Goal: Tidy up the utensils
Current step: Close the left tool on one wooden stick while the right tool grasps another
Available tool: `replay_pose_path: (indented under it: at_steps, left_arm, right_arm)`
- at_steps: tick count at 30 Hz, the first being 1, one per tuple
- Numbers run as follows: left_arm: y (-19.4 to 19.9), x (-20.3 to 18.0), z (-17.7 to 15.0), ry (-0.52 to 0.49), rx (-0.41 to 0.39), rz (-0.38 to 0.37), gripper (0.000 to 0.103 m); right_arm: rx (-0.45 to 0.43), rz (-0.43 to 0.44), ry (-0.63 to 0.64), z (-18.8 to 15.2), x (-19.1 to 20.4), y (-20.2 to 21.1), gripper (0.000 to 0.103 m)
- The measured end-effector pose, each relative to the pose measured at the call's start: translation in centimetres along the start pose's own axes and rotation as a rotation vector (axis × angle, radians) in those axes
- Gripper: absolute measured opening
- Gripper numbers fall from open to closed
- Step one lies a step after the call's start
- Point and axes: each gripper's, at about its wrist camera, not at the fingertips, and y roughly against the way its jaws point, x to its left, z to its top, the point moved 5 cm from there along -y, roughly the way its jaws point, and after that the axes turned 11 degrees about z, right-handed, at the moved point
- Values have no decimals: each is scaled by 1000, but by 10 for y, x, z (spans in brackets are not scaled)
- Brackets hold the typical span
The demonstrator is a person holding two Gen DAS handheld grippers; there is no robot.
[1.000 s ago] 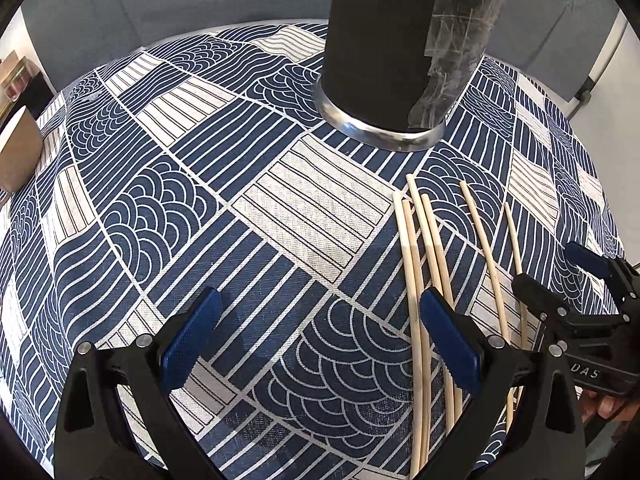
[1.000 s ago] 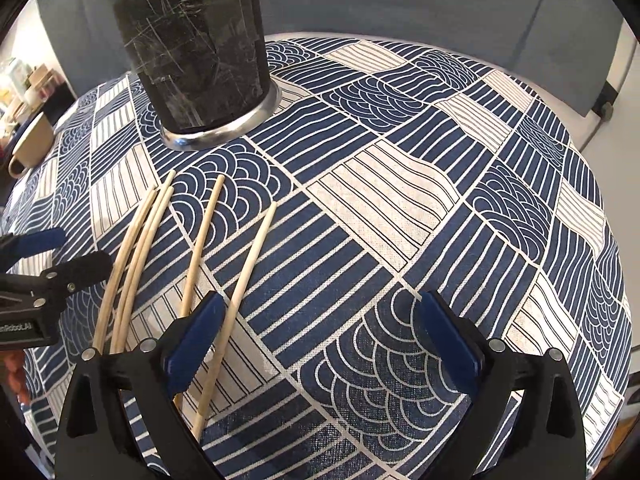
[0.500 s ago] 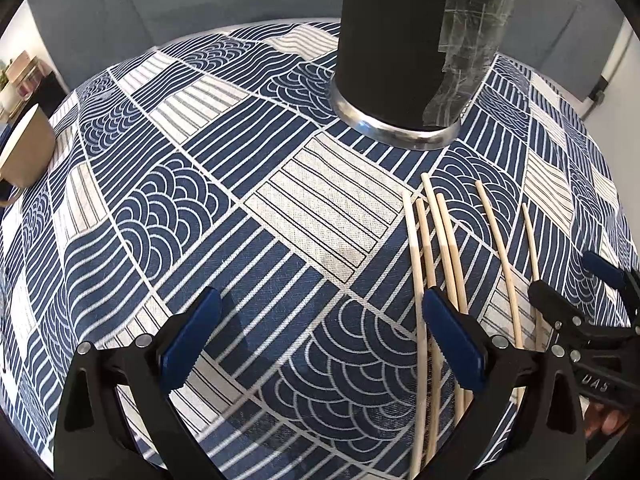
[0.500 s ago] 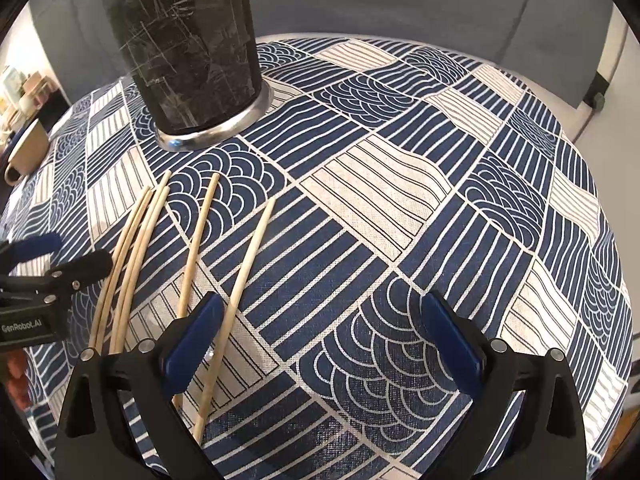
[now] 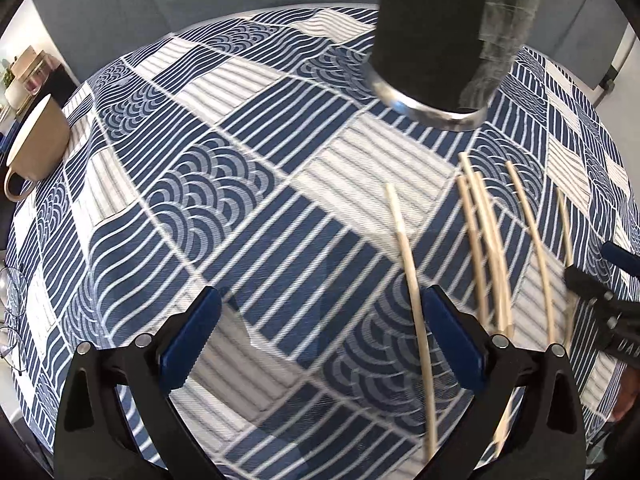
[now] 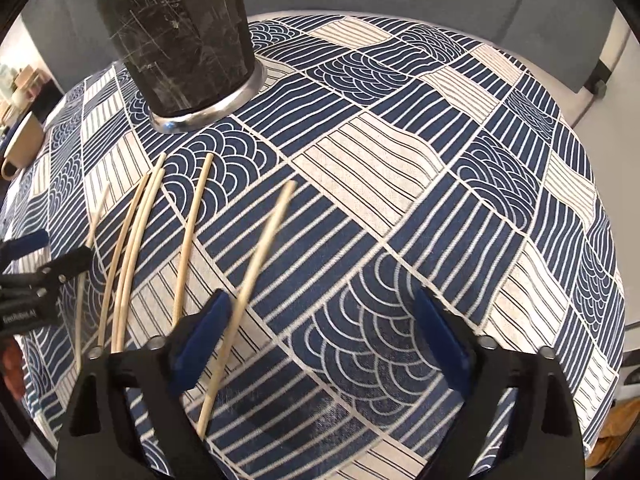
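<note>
Several pale wooden chopsticks point(image 5: 486, 248) lie on the blue patterned tablecloth point(image 5: 200, 200), in front of a tall black utensil holder with a metal base point(image 5: 432, 36). In the left wrist view my left gripper point(image 5: 320, 344) is open and empty; one chopstick point(image 5: 414, 292) lies just inside its right finger. In the right wrist view the holder point(image 6: 180, 40) stands at the upper left. My right gripper point(image 6: 320, 344) is open and empty; one chopstick point(image 6: 256, 272) lies just inside its left finger, the others point(image 6: 132, 248) further left.
A tan mug point(image 5: 36, 148) stands at the table's left edge, with glasses point(image 5: 10, 320) near it. The right gripper shows at the right edge of the left view point(image 5: 608, 304); the left gripper shows at the left edge of the right view point(image 6: 36, 276).
Both grippers have shifted so that one chopstick now lies between each pair of open fingers. The left gripper moved left, the right gripper moved forward and right. Jaws stay open.
</note>
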Motion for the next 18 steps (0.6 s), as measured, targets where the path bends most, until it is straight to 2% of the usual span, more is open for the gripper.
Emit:
replay_pose_path:
  at_steps: [3,5,6,7,8,9,11,14,16,18]
  left_arm:
    - [1,13,-4,4,-6,-2,92]
    - [4,17,-5,5,-17,-1,79]
    - [6,21,-5,13,-21,0,75]
    - [7,23,-6,16,-24,-1,66]
    - [8,26,-6,18,-29,0,55]
    - [9,30,-6,17,-31,-1,50]
    - [10,37,-7,12,-27,-7,30]
    - [6,53,-6,33,-3,-18,8]
    - [4,61,-6,54,33,-24,6]
    - [3,65,-6,52,38,-8,6]
  right_arm:
    - [0,5,15,-1,-3,7,55]
    - [1,9,24,-2,-5,10,37]
    - [3,8,25,-2,-7,12,19]
    - [9,3,25,-2,-9,14,10]
    - [14,-1,29,-2,-11,14,9]
    - [16,2,30,-2,-12,15,8]
    - [24,1,17,-1,-17,16,7]
    - [23,-26,11,-1,-24,17,4]
    - [17,-34,-3,-2,-31,19,4]
    - [20,-35,-11,-2,-36,20,4]
